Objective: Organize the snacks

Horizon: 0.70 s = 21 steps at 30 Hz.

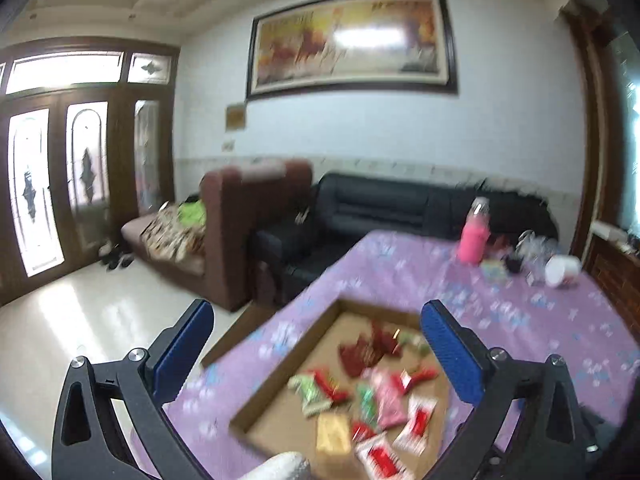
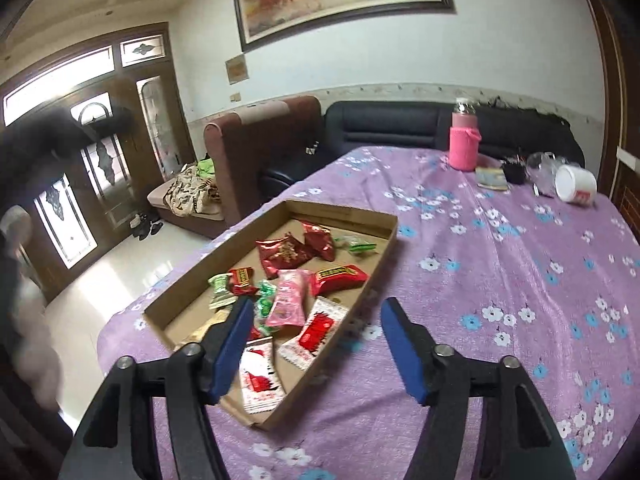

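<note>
Left gripper: released, jaws spread wide with nothing between the blue pads; it hovers above the cardboard tray. This view is motion-blurred. Right gripper: likewise released and holding nothing, positioned over the near right corner of the tray. The tray is shallow and open-topped; it rests on the purple floral tablecloth near the left edge of the table. All visible snacks lie loose inside the tray: two dark red foil packets toward the far end, a pink packet at the centre, a red bar-shaped packet just right of it, green-wrapped candies at the left, and white-and-red sachets at the near end. At the far right of the table stand a pink bottle and, well apart from the tray, a white cup lying on its side.
</note>
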Each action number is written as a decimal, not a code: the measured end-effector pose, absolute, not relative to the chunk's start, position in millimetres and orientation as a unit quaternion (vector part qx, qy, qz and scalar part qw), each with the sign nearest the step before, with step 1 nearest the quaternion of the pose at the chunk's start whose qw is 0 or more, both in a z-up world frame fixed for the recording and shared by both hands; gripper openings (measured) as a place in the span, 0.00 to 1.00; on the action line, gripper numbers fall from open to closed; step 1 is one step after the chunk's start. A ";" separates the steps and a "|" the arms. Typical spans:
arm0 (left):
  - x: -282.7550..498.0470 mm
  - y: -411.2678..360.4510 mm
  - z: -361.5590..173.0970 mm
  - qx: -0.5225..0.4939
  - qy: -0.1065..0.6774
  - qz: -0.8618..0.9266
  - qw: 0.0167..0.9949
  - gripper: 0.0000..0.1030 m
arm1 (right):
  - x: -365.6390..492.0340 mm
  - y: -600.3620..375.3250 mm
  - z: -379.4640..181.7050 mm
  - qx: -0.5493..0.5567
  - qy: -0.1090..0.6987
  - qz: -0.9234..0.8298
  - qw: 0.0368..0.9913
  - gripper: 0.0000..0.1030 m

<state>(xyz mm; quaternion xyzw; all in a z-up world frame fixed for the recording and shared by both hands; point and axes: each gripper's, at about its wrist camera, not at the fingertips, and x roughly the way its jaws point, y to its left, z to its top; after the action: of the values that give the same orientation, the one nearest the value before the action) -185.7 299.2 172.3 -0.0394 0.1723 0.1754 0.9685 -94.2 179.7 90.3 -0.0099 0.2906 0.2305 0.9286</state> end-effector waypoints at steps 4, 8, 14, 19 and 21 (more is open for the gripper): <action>-180.8 307.4 146.5 -0.073 0.234 0.176 0.953 1.00 | -98.0 184.6 77.3 -0.021 0.308 0.218 0.926 0.76; -179.8 311.5 127.9 -0.082 0.273 0.193 0.939 1.00 | -100.6 193.7 73.2 -0.038 0.315 0.217 0.923 0.76; -179.6 313.0 113.4 -0.081 0.297 0.186 0.933 1.00 | -102.5 208.7 67.3 -0.062 0.319 0.219 0.920 0.76; -176.9 320.7 102.8 -0.090 0.319 0.184 0.925 1.00 | -101.4 218.2 60.3 -0.078 0.334 0.214 0.915 0.76; -177.0 323.3 100.3 -0.095 0.326 0.183 0.923 1.00 | -100.8 219.1 60.0 -0.080 0.335 0.211 0.915 0.76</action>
<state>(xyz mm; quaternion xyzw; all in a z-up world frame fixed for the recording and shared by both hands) -177.0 323.3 100.3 -0.0948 0.3256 0.1829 0.9228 -100.8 219.1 60.0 -0.0800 0.3346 0.2107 0.9150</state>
